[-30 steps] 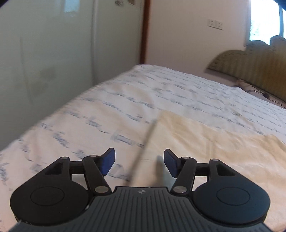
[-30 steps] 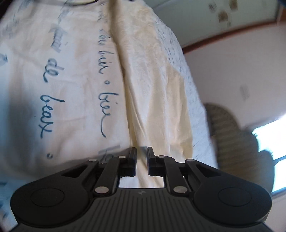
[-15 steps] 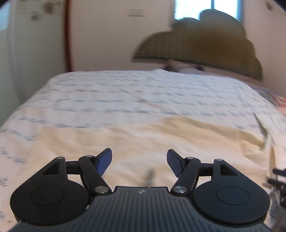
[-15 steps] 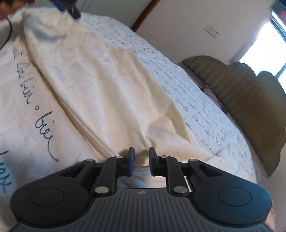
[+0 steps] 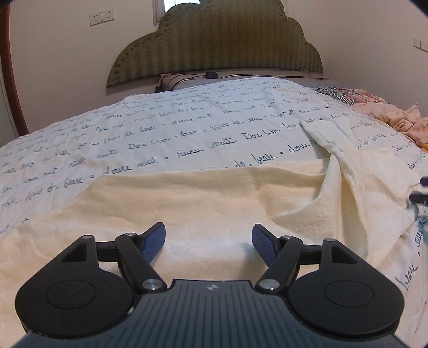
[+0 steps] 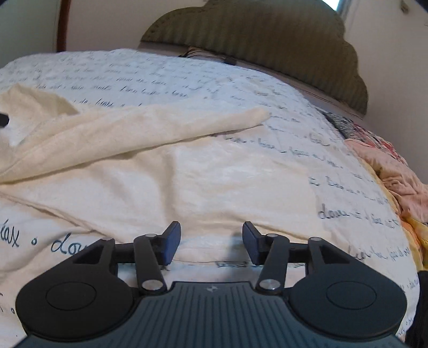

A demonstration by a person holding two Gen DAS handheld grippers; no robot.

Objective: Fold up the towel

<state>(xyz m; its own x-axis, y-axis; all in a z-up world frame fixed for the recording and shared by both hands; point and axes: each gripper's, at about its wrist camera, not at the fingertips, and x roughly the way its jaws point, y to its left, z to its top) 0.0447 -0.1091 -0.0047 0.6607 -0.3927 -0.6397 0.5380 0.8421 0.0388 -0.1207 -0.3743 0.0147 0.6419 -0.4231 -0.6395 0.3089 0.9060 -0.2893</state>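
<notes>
A cream towel (image 5: 203, 203) lies on the bed, flat near me and bunched into a raised fold at its right side. In the right wrist view the same towel (image 6: 187, 171) shows a long rolled fold running to a far corner. My left gripper (image 5: 208, 242) is open just above the towel's near part, nothing between its blue pads. My right gripper (image 6: 211, 241) is open too, its fingers over the towel's near hem where it meets the sheet. A dark piece of the right gripper shows at the right edge of the left wrist view.
The bed has a white sheet (image 5: 187, 128) printed with dark script. A green padded headboard (image 5: 214, 40) and striped pillow (image 5: 174, 81) stand at the far end. Pink crumpled bedding (image 5: 396, 115) lies at the right side. Wall sockets (image 5: 101, 17) are at the upper left.
The right gripper, shut on the towel before, has opened and let go. Both views have swung round to face the headboard. The left gripper stayed open.
</notes>
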